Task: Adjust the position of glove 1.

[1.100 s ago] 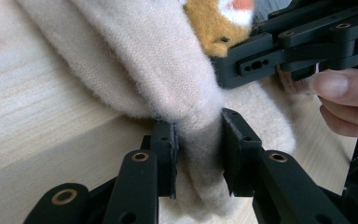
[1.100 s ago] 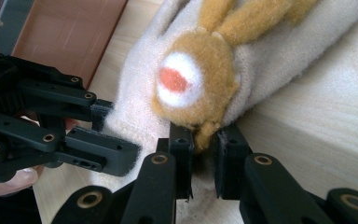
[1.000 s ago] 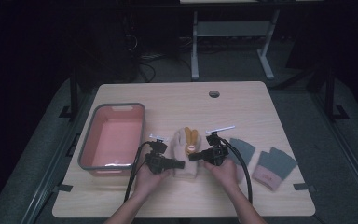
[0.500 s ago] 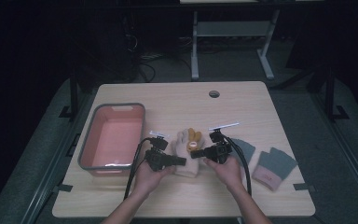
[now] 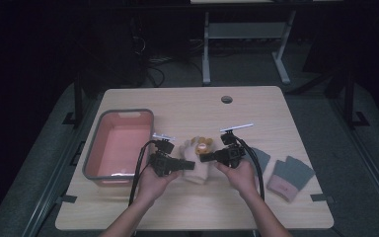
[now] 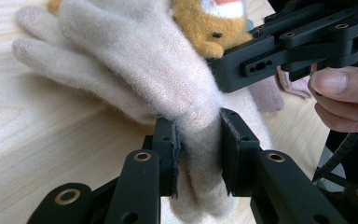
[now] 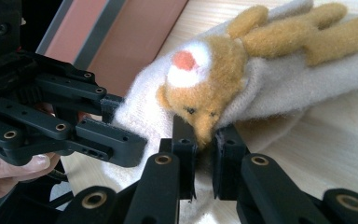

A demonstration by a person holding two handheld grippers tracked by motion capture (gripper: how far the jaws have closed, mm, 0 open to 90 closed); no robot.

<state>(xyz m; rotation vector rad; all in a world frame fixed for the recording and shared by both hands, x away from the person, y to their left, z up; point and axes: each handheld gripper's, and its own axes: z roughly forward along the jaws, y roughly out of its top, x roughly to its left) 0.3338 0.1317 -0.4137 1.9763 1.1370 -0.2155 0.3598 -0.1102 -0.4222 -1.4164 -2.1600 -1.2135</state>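
Gripping the fuzzy cream knitted glove (image 5: pixel 196 165) with an orange bear face: left hand-held gripper (image 5: pixel 186 164) and right hand-held gripper (image 5: pixel 206 157) both clamped on it, above the light wooden worktop (image 5: pixel 187 106).

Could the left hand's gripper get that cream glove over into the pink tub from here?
Probably yes: the left gripper is shut on the cream glove, the pink tub sits just beside it, though the right gripper grips it too.

The left black two-jaw hand-held gripper (image 5: pixel 190 164) and the right black two-jaw hand-held gripper (image 5: pixel 206 158) are built of flat, angular plastic links pinned with brass-coloured rivets, ending in blocky rectangular pads with small round holes. A thick black cable (image 5: pixel 137 173) loops back from each body, and a pale grey plate (image 5: pixel 236 127) sits on top. The person's forearms are bare, without sleeves.
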